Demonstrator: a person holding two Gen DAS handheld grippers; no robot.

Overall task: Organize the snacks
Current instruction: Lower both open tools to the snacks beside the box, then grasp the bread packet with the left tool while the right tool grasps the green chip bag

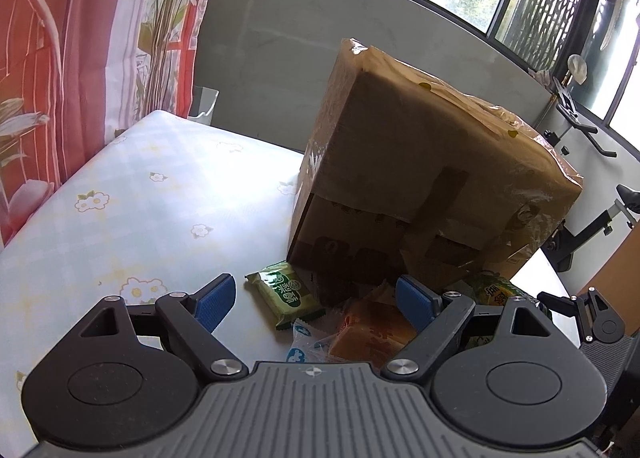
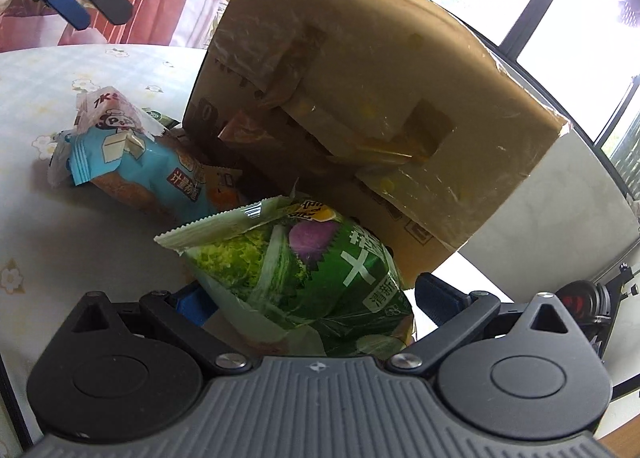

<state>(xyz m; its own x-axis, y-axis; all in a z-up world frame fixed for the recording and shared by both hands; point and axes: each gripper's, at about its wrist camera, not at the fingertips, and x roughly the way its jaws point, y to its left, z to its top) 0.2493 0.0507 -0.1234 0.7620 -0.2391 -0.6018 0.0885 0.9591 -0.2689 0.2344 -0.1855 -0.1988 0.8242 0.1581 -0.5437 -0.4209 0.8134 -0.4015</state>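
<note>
Green snack bag (image 2: 304, 278): lower centre of right wrist view, clamped between the pads of the right hand-held gripper (image 2: 316, 302). Blue bread packet (image 2: 132, 161): left of it, on the floral tabletop (image 2: 48, 225). Small green packet (image 1: 290, 296): lower centre of left wrist view, beside the cardboard box (image 1: 424, 185). Left hand-held gripper (image 1: 316, 304): jaws apart, gripping nothing.

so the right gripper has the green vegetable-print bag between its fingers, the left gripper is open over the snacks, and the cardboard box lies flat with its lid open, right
Not quite. The cardboard box is not flat and open: it is taped shut and stands tilted over the snacks, as the right wrist view shows. The rest holds: the green vegetable-print bag sits between the right gripper fingers, and the left gripper is open over the snacks.
</note>
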